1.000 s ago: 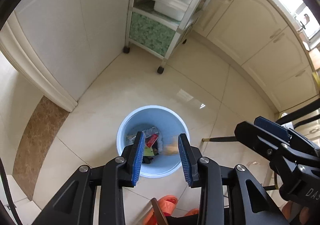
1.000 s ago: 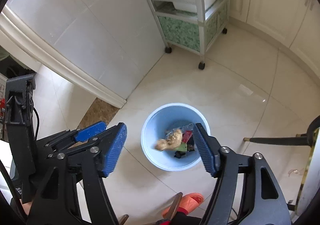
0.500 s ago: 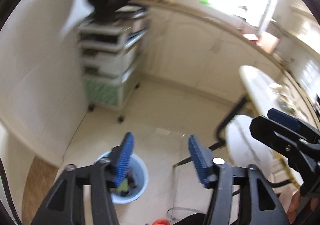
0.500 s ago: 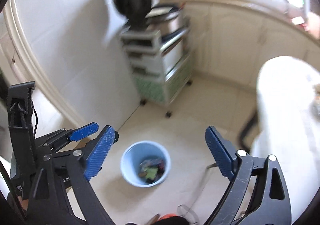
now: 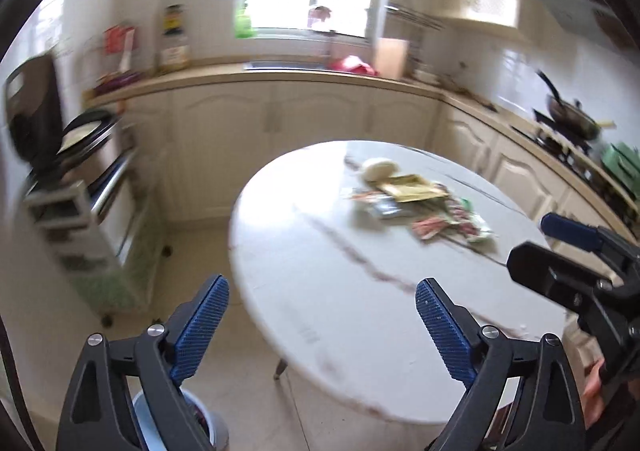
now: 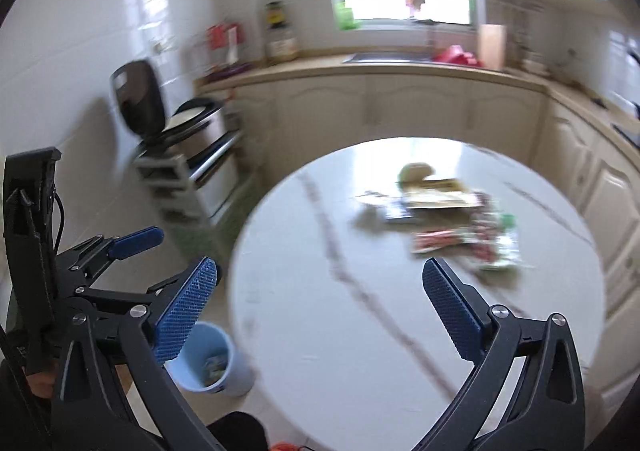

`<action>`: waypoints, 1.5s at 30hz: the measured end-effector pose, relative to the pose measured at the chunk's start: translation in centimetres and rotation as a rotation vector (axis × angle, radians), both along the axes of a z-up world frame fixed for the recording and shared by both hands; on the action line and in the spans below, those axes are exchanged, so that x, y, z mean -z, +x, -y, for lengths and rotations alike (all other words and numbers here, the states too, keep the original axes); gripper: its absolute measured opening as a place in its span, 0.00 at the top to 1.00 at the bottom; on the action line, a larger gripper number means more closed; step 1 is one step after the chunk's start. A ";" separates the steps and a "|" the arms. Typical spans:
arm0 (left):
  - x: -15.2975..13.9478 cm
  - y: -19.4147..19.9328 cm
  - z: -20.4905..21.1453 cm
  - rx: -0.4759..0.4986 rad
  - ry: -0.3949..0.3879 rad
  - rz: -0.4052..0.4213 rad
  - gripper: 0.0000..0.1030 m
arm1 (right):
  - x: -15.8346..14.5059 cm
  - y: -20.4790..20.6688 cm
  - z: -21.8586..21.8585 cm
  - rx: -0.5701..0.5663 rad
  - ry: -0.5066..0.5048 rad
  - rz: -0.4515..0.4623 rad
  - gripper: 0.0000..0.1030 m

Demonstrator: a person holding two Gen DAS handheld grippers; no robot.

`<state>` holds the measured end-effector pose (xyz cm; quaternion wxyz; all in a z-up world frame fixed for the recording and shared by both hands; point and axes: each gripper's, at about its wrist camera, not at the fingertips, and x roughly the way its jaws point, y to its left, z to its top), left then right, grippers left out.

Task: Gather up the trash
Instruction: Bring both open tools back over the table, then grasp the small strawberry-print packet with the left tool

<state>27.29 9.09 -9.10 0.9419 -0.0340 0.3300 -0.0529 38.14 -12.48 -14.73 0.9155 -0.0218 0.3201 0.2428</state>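
Note:
A pile of wrappers and packets (image 5: 420, 203) lies on the far part of the round white marble table (image 5: 320, 275); it also shows in the right wrist view (image 6: 452, 211). A crumpled pale ball (image 5: 378, 169) sits at its far end. The blue trash bin (image 6: 218, 361) stands on the floor left of the table, with trash inside. My left gripper (image 5: 320, 331) is open and empty above the table's near edge. My right gripper (image 6: 320, 311) is open and empty, also short of the pile. Both views are blurred.
A wheeled shelf cart (image 6: 192, 179) with a black appliance stands at the left wall. Cream cabinets and a counter (image 5: 280, 111) run along the back and right, with a stove and pan (image 5: 568, 123) at the right. A window is behind.
Both grippers have swung up from over the bin on the floor to face the table and its trash pile. The left gripper's jaws have opened wider. A tan scrap fell into the bin.

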 end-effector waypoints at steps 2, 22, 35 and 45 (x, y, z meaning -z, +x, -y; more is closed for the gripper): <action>0.3 3.0 1.3 0.041 0.021 -0.017 0.10 | -0.2 1.0 2.8 0.044 0.011 -0.005 0.00; 7.4 32.5 4.6 0.003 0.068 -0.238 0.11 | 5.1 13.3 14.1 0.252 -0.055 -0.151 0.00; 11.2 40.3 4.5 0.044 0.065 -0.267 0.42 | 8.9 19.0 13.0 0.260 -0.118 -0.269 0.00; 10.8 40.1 4.1 0.083 0.016 -0.241 0.57 | 10.2 21.8 9.7 0.246 -0.252 -0.295 0.01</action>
